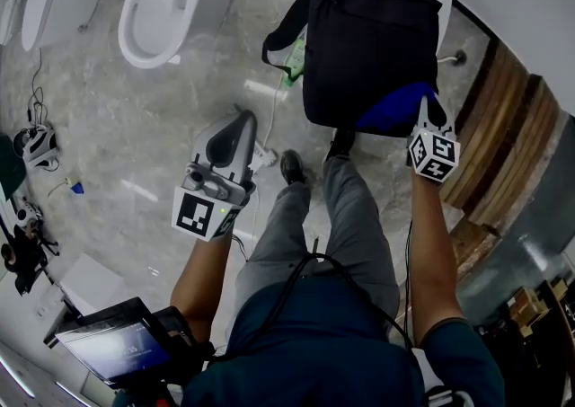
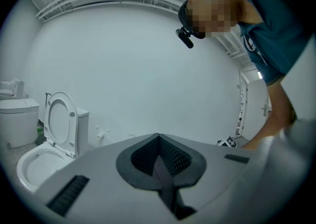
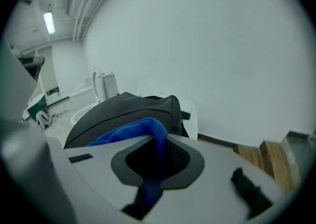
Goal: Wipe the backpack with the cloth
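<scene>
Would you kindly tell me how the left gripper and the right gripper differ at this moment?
1. The left gripper has its jaws shut on nothing; the right gripper has its jaws shut on the blue cloth.
2. The right gripper holds that cloth at the near end of the black fabric backpack; the left gripper hangs apart from it, over the grey marble floor.
Shared: both are grey, with jaws together.

Grey marble floor [image 1: 135,127], open white toilet [image 1: 153,10], plain white wall [image 2: 138,79], wooden planks [image 1: 503,145].

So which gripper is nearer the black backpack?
Right. The right gripper holds the blue cloth against the black backpack; the left gripper hangs apart over the grey floor.
</scene>
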Demonstrator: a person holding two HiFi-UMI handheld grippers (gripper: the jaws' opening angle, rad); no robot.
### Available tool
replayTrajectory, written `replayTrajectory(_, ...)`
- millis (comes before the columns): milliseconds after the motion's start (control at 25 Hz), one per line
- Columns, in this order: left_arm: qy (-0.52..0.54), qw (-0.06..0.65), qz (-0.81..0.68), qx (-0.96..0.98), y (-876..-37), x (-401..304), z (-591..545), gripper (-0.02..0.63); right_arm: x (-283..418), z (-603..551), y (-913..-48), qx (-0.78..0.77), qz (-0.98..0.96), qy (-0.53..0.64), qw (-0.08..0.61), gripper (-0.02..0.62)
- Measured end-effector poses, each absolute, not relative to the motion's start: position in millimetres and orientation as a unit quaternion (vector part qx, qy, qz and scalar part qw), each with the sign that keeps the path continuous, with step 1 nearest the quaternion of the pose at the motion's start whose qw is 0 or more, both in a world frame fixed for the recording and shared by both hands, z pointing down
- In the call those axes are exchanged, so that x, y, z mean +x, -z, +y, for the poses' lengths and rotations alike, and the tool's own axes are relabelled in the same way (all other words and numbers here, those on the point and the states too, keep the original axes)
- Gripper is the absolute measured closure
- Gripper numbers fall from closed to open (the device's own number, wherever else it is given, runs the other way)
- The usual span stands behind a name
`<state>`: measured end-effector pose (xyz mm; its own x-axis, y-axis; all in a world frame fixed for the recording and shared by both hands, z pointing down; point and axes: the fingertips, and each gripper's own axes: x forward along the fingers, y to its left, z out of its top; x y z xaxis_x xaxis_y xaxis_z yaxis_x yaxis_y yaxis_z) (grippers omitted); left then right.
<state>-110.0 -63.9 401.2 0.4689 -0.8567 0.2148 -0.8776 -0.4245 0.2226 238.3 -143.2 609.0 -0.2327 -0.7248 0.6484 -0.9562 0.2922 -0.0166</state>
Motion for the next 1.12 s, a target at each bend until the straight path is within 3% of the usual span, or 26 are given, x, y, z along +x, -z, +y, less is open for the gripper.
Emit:
replayTrajectory(240,-0.033,0.157,-0.515,0.842,-403.5,-106.1,-67.9,0.601,174.2,-166.3,-582.9,0.482,-0.807,-0.049,0.336,0.572)
replayTrajectory(560,-0.035,0.158,-0.517,0.841,-405.6,-103.1,-75.9,0.601,82.3,-198.7,-569.0,0.387,-0.848,0.077,0.353,0.572)
replayTrajectory(800,-0.037,0.16,-0.522,0.837,-407.3,-105.4,-78.3,0.601,22.8,-235.5,-585.4,0.321,-0.859,0.074,0.392,0.572)
replayTrajectory(1120,-0.041,0.161,-0.525,0.835,-409.8,-103.7,-81.7,0.601,16.0,-286.8,-608.0,0.233,-0.841,0.024,0.488,0.572)
